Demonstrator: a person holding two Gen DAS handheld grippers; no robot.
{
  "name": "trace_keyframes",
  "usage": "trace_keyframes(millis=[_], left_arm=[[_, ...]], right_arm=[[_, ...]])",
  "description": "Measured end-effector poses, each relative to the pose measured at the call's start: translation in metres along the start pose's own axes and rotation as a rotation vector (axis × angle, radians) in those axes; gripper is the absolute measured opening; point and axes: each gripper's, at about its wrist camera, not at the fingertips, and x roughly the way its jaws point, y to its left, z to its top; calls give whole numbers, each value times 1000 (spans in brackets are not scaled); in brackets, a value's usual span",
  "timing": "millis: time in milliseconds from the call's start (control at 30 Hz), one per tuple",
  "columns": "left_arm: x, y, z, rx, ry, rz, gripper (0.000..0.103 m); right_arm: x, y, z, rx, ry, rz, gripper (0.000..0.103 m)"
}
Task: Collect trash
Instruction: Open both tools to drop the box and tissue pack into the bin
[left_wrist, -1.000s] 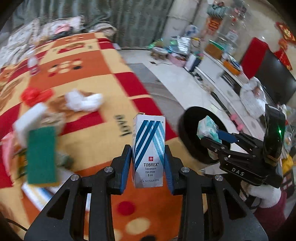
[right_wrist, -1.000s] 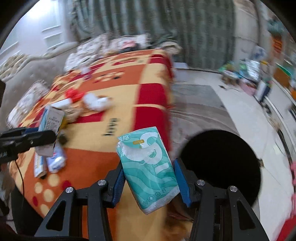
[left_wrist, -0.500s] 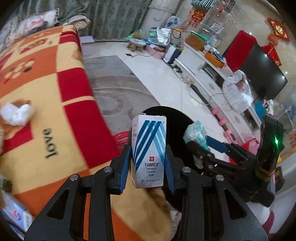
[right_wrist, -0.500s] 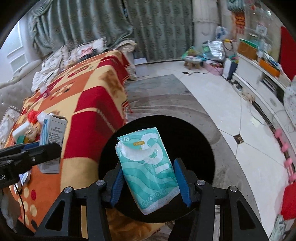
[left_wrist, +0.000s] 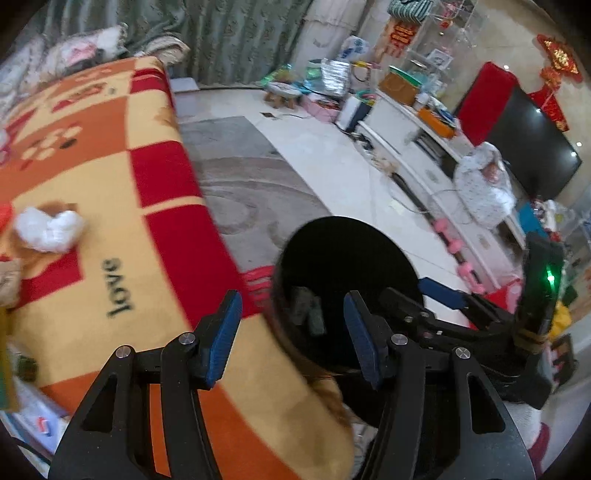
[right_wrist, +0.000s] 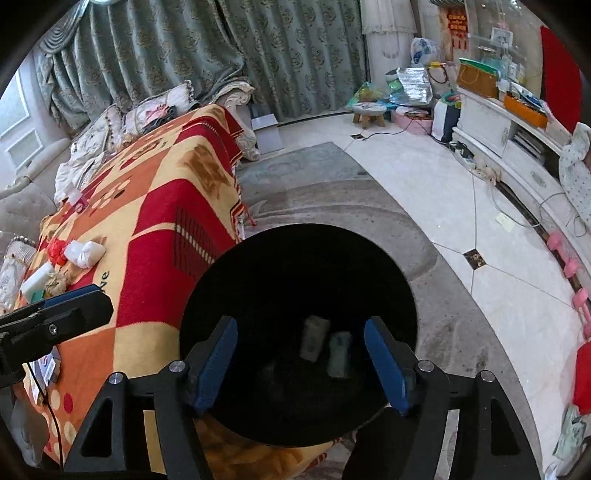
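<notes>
- Both tools hang over the black bin (right_wrist: 299, 332). The left gripper (left_wrist: 291, 332) and the right gripper (right_wrist: 299, 365) have just been spreading their jaws, and nothing sits between either pair now.
- Two small packs (right_wrist: 327, 345) lie side by side at the bottom of the bin, dim and hard to tell apart.
- The two grippers are close together above the bin's mouth. I'd worry they knock each other when pulling away, or clip the rim and tip the bin.
- More trash waits on the patterned blanket (right_wrist: 155, 236) beside the bin: a white crumpled tissue (left_wrist: 48, 229) well away from the rim. A hasty swing across could drag the blanket's edge or sweep bits to the floor.
</notes>
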Motion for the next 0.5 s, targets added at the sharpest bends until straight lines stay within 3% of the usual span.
trace_keyframes(millis=[167,500], left_arm=[[-15,18,-8,7,-44,110,56],[-44,58,-28,-11,-88,220,56]], right_arm=[[-1,20,-1,-39,-6,13,69],[-2,72,-4,-135,-2,52,69]])
